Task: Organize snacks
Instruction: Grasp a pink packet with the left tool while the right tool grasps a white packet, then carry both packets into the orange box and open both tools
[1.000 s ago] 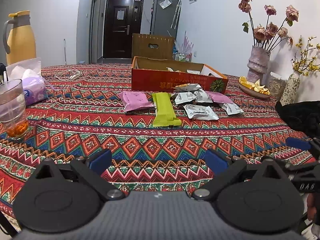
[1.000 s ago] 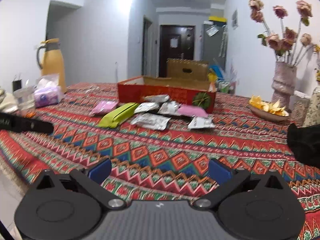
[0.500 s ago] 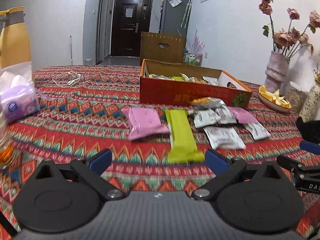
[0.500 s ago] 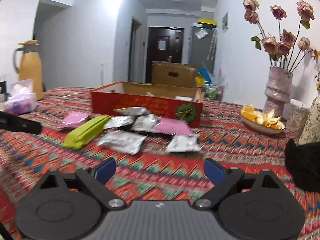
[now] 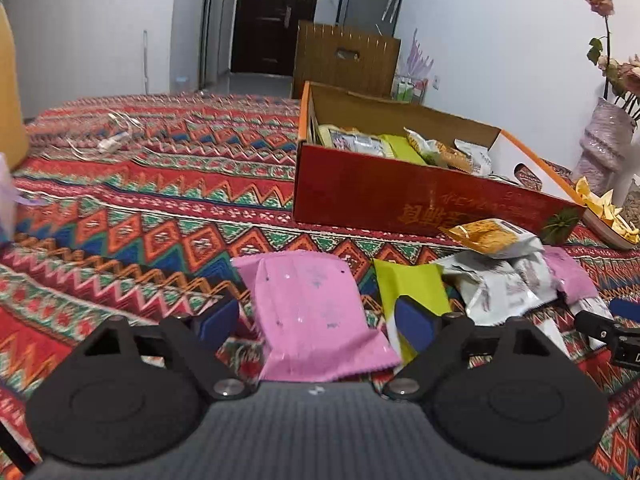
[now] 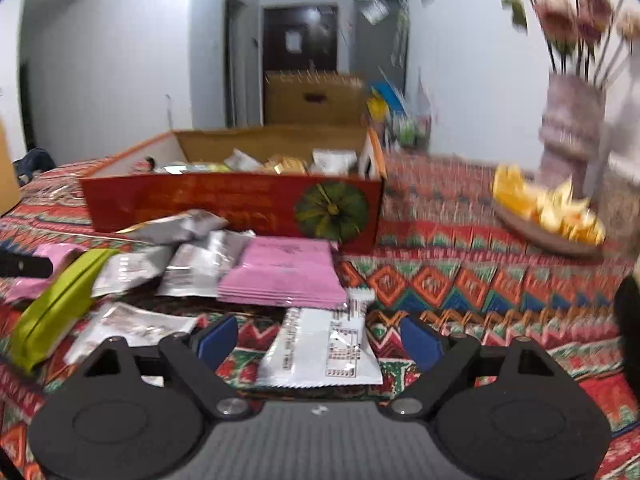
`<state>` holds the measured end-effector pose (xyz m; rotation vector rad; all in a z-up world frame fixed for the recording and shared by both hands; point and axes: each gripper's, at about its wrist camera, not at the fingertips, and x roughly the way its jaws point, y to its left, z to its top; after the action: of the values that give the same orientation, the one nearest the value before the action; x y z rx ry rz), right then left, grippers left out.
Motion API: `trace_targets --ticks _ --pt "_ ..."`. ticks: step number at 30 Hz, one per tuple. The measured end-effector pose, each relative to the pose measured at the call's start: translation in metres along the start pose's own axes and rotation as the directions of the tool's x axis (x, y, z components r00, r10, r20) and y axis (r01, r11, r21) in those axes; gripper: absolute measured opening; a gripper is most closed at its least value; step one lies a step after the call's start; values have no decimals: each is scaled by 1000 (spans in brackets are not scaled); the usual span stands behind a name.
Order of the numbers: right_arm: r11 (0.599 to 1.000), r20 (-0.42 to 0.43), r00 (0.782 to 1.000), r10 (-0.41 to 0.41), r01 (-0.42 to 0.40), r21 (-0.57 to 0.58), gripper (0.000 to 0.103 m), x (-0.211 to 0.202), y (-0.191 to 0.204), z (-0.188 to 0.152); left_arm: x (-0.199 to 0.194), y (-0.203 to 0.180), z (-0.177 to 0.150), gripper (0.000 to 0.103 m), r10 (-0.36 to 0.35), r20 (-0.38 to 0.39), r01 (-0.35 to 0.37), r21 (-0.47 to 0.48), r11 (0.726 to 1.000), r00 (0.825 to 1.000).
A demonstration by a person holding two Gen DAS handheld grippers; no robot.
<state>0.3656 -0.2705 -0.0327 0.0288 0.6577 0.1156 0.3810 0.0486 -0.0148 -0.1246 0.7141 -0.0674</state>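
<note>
The left gripper [image 5: 316, 320] is closing its fingers around a pink packet [image 5: 316, 312] without yet pressing it. The right gripper [image 6: 320, 338] is closing likewise around a white packet [image 6: 320, 352]. Both packets are lying on the counter [image 5: 160, 208] before the red box [image 5: 400, 204].

Left wrist view: sitting just behind the left gripper [image 5: 316, 316], looking forward and down along its blue fingers [image 5: 218, 318], very close over a pink packet [image 5: 316, 316] on the patterned tablecloth [image 5: 132, 216].
Left view facing: toward the red box [image 5: 420, 204] and the dark door [image 5: 264, 16] beyond.
Right wrist view: riding behind the right gripper [image 6: 320, 338], pointing forward and down, close over a white packet [image 6: 320, 350].
Right view facing: toward the red box [image 6: 224, 204] from its other end, blurring at the right.
Shared: both are taking in the box, the green packet [image 6: 52, 312] and the door.
</note>
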Motion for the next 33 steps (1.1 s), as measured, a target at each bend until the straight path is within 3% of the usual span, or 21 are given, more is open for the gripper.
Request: trace_targets --ticks 3,6,10,16,21,26,33 --pt "998 -22 1000 13 -11 61 81 7 -9 2 10 1 -1 81 15 10 -15 -6 1000 1000" --pt "999 -26 999 -20 21 38 72 8 -5 2 11 -3 -4 66 38 27 -39 33 999 999" --pt "1000 -28 999 -31 31 -1 60 9 0 4 10 -6 -4 63 32 30 -33 38 999 999" --pt "999 -19 999 -45 46 19 44 6 -4 4 -16 3 -3 63 -32 6 32 -74 997 999" --pt "994 -17 995 -96 95 -62 41 -14 6 -9 -70 -7 -19 63 -58 53 62 -70 996 997" --pt "995 -25 997 -68 66 -74 41 -66 11 -43 -115 -18 -48 63 -78 54 81 -50 995 995" --pt "997 6 999 -38 39 -72 41 -127 9 -68 -143 -35 -73 63 -113 41 115 -35 993 993"
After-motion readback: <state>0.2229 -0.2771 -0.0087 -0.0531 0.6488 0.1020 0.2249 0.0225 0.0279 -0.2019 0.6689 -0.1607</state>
